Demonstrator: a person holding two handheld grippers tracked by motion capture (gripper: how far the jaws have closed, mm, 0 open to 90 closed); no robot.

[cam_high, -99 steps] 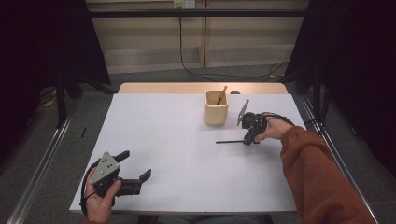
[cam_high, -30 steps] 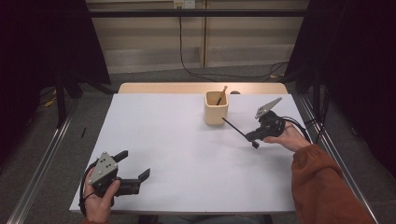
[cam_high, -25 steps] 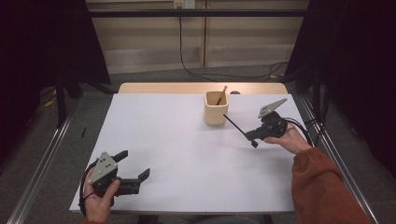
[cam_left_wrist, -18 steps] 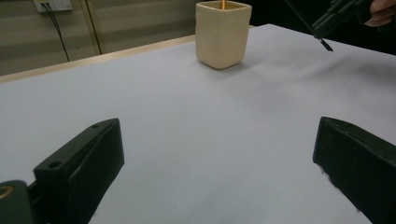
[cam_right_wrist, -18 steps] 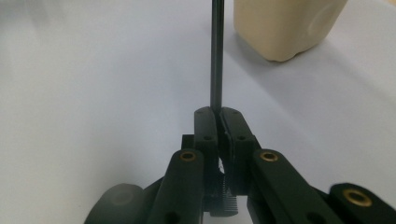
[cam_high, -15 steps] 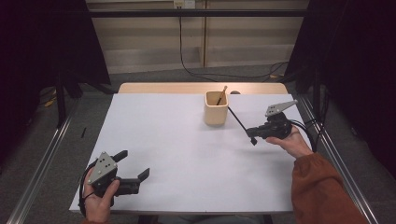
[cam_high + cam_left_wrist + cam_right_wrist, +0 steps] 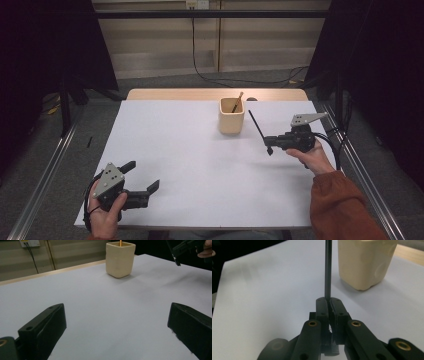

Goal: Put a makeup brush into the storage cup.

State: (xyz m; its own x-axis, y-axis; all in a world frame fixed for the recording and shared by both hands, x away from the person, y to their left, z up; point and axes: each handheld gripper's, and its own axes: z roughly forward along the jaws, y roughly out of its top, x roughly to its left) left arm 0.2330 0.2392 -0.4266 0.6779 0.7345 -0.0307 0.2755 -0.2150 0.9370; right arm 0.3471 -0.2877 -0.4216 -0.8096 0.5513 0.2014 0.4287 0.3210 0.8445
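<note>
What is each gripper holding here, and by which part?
The right gripper is shut on a thin black stick, clamped at its lower end. The left gripper is open with nothing between its jaws.

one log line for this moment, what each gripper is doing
right gripper: shut on thin black stick, raised beside cream square cup | left gripper: open, resting on white table | cup: holds wooden stick
</note>
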